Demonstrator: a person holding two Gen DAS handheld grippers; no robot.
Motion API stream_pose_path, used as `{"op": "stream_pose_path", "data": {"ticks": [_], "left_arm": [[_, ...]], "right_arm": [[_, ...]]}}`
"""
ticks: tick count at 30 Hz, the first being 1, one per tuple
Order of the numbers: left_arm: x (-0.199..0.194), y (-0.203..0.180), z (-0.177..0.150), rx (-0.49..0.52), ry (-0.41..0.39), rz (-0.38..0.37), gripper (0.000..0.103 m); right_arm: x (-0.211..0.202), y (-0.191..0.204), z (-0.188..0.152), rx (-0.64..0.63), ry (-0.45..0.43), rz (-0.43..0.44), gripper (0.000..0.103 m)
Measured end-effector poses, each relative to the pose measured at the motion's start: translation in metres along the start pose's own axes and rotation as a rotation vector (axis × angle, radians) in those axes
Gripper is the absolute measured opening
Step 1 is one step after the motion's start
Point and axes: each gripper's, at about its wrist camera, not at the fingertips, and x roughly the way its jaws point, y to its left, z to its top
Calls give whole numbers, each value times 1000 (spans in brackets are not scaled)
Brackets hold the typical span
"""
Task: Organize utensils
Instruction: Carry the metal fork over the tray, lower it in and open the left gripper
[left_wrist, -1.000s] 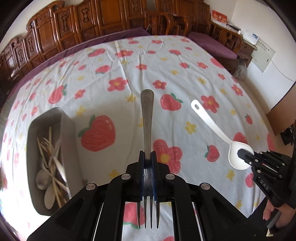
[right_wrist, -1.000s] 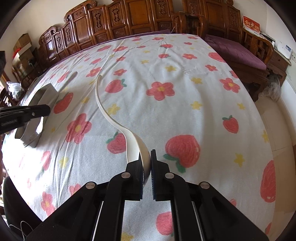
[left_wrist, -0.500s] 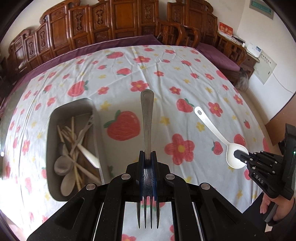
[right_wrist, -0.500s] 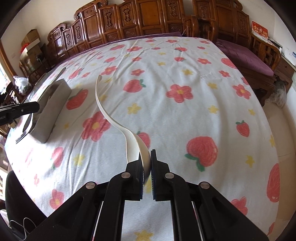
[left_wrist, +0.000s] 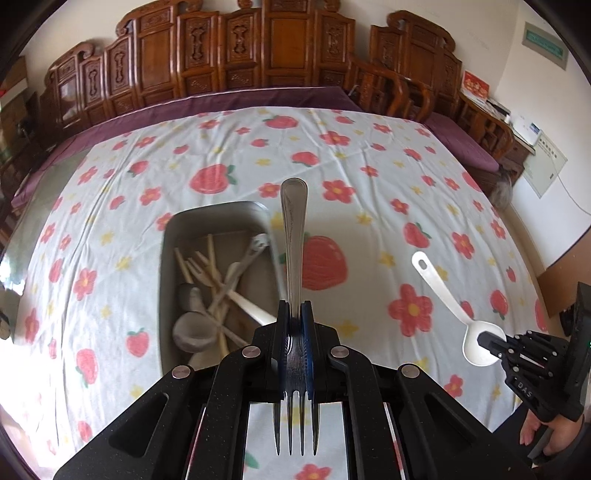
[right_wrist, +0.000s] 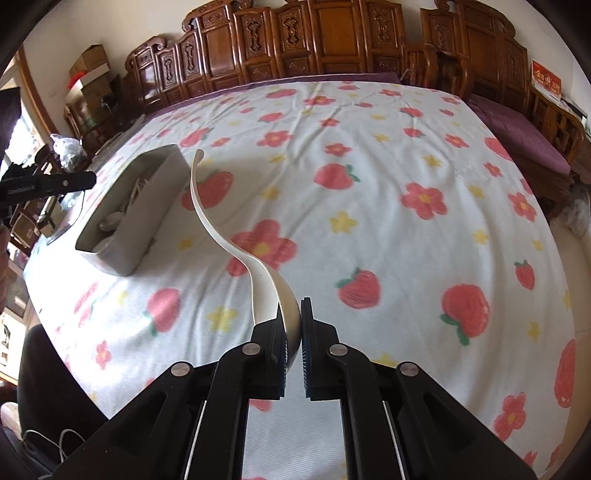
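My left gripper (left_wrist: 294, 314) is shut on a metal fork (left_wrist: 293, 236), handle pointing forward, tines back toward the camera. It hovers over the right rim of a grey tray (left_wrist: 218, 216) that holds several spoons and wooden utensils (left_wrist: 214, 284). My right gripper (right_wrist: 293, 314) is shut on the bowl of a white spoon (right_wrist: 221, 229), handle arcing up and forward. In the left wrist view the right gripper (left_wrist: 491, 343) holds that white spoon (left_wrist: 443, 295) above the cloth, right of the tray. The tray also shows in the right wrist view (right_wrist: 155, 221), to the left.
The table is covered by a white cloth with strawberries and flowers (left_wrist: 369, 177). Carved wooden chairs (left_wrist: 258, 55) line the far side. The table's right edge drops off near a wall (left_wrist: 546, 229). The left gripper shows in the right wrist view (right_wrist: 48, 182).
The left gripper moved left with the fork, so the tray now lies just below and left of it. The right gripper carried the white spoon leftward, closer to the tray.
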Motion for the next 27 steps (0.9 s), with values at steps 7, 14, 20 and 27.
{"op": "stream_pose_path", "data": {"ticks": [7,14,20,27], "left_arm": [[10,36,0,-41,3,12,6],[26,62,0,-72,19,9,6],[41,74,0,-97,34,0,6],[38,82,-3,-95,30,-17,7]], "right_arm": [[13,30,16,11,10,28,8],[17,57,38,-4,10,42,8],[23,82,55,-41,12,42,8],[30,105,66,-69,20,39,8]]}}
